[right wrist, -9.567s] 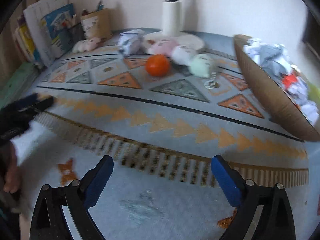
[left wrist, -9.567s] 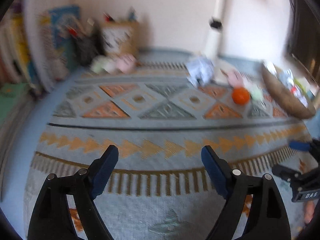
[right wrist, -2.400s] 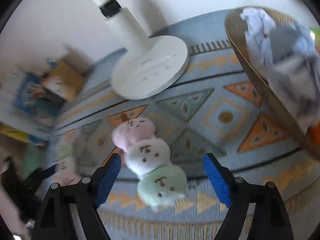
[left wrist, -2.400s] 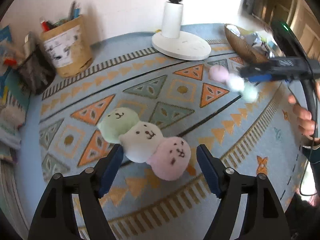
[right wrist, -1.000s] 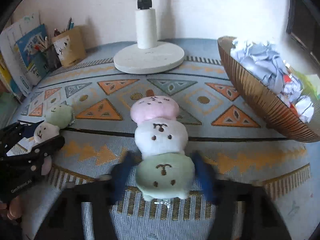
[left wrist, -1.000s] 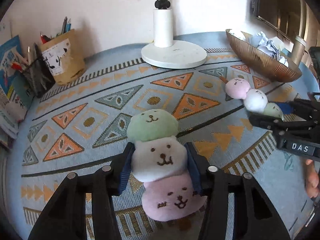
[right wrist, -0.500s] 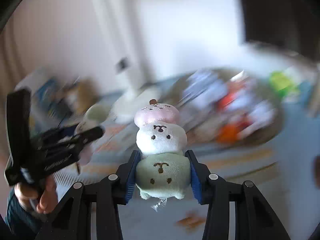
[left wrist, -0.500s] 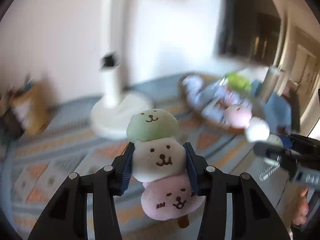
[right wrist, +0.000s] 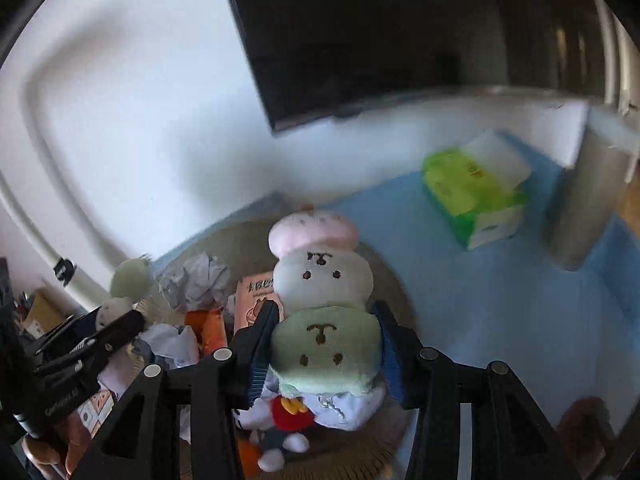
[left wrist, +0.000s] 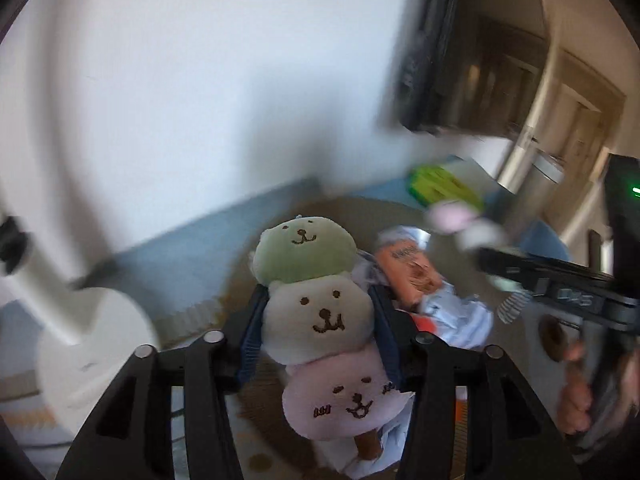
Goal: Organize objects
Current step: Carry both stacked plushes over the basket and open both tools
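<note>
My left gripper [left wrist: 318,316] is shut on a plush skewer of three bear heads [left wrist: 320,316], green on top, white in the middle, pink below, held in the air over the woven brown basket [left wrist: 236,276]. My right gripper [right wrist: 324,348] is shut on a second plush skewer [right wrist: 322,288], pink on top, white, green below, also above the basket [right wrist: 224,240]. Each gripper shows in the other's view, the right gripper [left wrist: 496,256] at the right and the left gripper [right wrist: 120,320] at the left.
The basket holds crumpled paper [right wrist: 200,276], an orange packet [left wrist: 412,272] and small toys [right wrist: 284,412]. A green and white tissue pack [right wrist: 476,184] lies on the blue mat behind. A white lamp base [left wrist: 84,344] stands left. A dark screen [right wrist: 360,32] hangs on the wall.
Both grippers closed on their plush skewers on the rug, lifted them, and swung right. They now hold them over the basket, closer to it than half a second ago.
</note>
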Action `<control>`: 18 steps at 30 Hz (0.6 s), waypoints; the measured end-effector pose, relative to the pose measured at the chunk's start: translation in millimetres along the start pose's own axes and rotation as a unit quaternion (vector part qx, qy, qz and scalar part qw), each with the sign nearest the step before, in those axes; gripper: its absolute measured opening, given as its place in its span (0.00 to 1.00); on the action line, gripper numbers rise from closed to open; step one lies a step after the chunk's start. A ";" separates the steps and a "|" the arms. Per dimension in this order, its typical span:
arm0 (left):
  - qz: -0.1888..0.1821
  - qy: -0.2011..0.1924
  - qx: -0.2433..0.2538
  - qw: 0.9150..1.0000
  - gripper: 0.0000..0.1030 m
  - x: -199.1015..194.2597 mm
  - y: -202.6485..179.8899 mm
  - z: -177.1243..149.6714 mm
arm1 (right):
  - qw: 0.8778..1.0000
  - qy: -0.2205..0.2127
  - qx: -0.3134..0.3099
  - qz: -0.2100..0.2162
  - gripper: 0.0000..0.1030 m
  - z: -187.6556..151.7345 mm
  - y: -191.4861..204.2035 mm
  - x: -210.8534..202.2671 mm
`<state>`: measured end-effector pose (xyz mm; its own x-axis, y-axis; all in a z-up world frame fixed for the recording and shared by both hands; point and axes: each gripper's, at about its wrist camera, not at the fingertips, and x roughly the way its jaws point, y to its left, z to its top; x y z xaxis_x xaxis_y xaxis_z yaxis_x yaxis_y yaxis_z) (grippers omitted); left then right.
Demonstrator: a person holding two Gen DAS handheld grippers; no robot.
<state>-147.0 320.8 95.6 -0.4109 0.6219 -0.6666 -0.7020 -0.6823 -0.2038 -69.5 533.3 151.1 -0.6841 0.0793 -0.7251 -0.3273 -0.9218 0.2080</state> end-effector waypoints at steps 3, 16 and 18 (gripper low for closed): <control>0.004 0.027 -0.011 1.000 0.70 3.3 4.4 -1.4 | 1.000 0.021 0.008 0.005 0.53 -3.2 -1.4 8.7; 0.022 -0.015 -0.081 0.996 0.70 -123.5 46.2 -67.8 | 0.996 -0.037 -0.055 0.055 0.65 -53.8 53.0 -88.6; 0.053 -0.024 -0.090 0.994 0.70 -154.7 58.8 -92.9 | 0.993 -0.030 -0.086 0.075 0.65 -66.0 85.6 -100.4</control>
<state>-70.7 148.8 120.2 -0.5070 0.5569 -0.6579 -0.5392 -0.8004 -0.2620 14.2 421.3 198.4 -0.7563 -0.0454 -0.6526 -0.1059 -0.9759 0.1906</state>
